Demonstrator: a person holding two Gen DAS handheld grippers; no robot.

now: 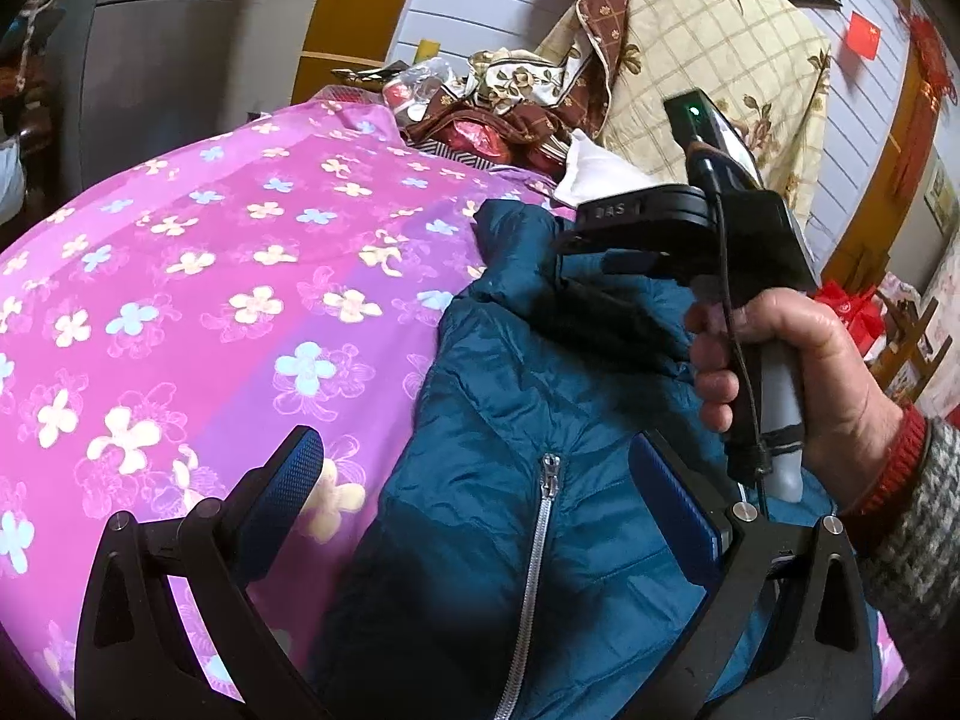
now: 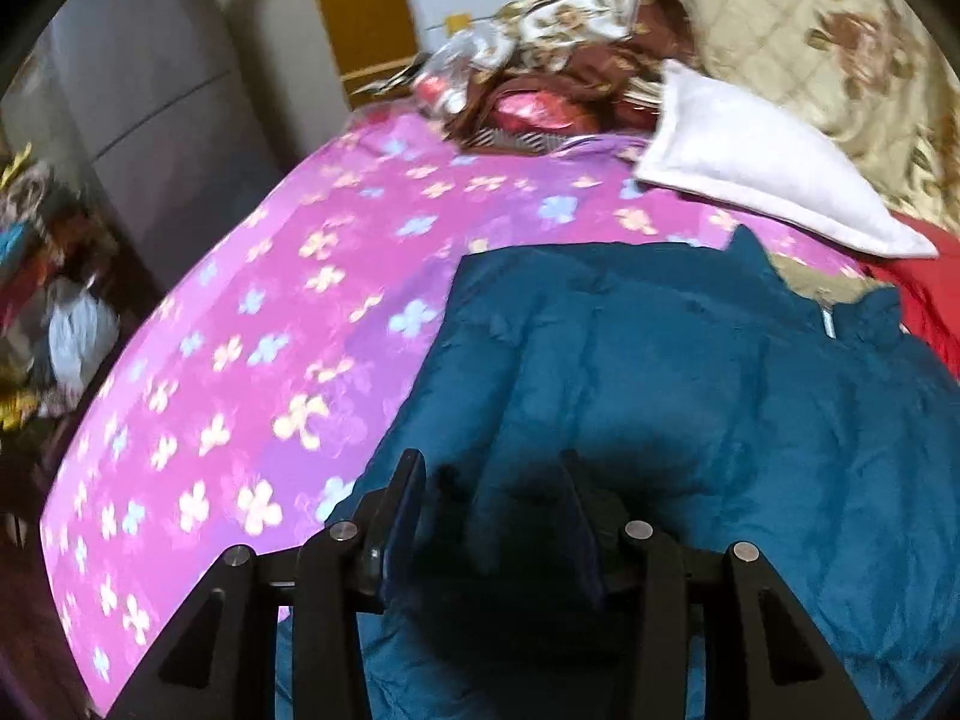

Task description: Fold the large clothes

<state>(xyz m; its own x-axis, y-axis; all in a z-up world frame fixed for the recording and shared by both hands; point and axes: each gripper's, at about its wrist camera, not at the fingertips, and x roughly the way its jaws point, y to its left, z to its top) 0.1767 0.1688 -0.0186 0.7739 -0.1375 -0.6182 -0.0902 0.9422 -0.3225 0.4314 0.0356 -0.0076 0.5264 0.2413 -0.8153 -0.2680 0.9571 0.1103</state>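
Observation:
A teal puffer jacket (image 1: pixel 510 396) with a silver zipper (image 1: pixel 540 516) lies on a bed with a pink flowered sheet (image 1: pixel 198 252). My left gripper (image 1: pixel 480 468) is open just above the jacket's front, with one finger over the sheet and the other over the jacket. My right gripper shows in the left wrist view (image 1: pixel 606 252), held in a hand over the jacket's far part. In the right wrist view my right gripper (image 2: pixel 492 480) is narrowly open with a fold of the jacket (image 2: pixel 660 372) between its fingers; whether it pinches the cloth is unclear.
A white pillow (image 2: pixel 762 180) lies beyond the jacket. A pile of patterned bedding and red packets (image 1: pixel 516 114) sits at the head of the bed. A floral quilt (image 1: pixel 720 60) hangs behind. A grey cabinet (image 2: pixel 150 90) stands left of the bed.

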